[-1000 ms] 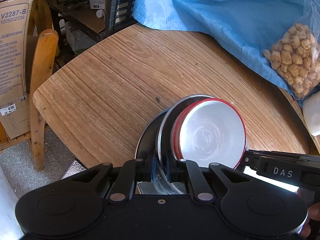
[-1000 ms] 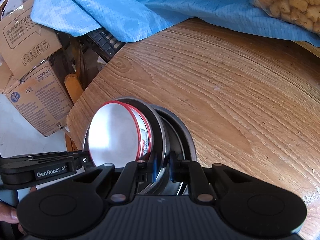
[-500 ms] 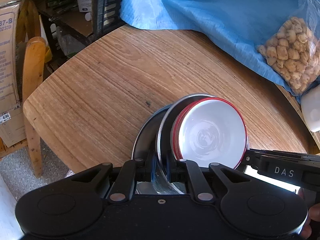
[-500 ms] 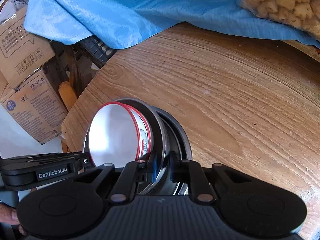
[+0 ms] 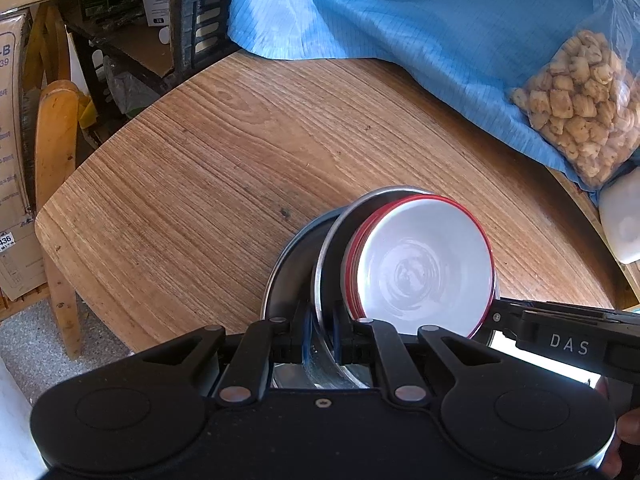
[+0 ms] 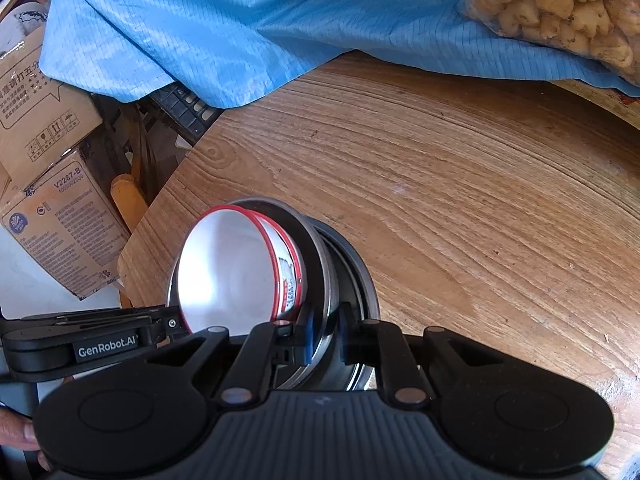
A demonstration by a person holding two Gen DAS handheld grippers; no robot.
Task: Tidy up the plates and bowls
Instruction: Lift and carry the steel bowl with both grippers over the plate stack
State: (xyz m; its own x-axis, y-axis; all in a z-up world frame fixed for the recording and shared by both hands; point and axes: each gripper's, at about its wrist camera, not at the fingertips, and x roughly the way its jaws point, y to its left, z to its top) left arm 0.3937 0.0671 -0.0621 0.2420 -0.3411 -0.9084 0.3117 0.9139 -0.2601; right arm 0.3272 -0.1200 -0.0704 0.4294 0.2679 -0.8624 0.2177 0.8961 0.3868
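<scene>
Both grippers, left (image 5: 320, 338) and right (image 6: 324, 338), clamped on steel plate rim (image 5: 320, 280); lower level onto table (image 5: 192, 184), red-rimmed bowls (image 5: 424, 272) may slide.

Both cameras sit just behind their own gripper, looking forward and down along the fingers, very near the stacked dishes (image 5: 420, 276). The left wrist view faces the stack from its left side, the right wrist view from its right, so each catches the other gripper at its frame edge. Both share the wooden table (image 6: 460, 184), the blue cloth (image 5: 400, 20) and the snack bag (image 5: 580, 104)
</scene>
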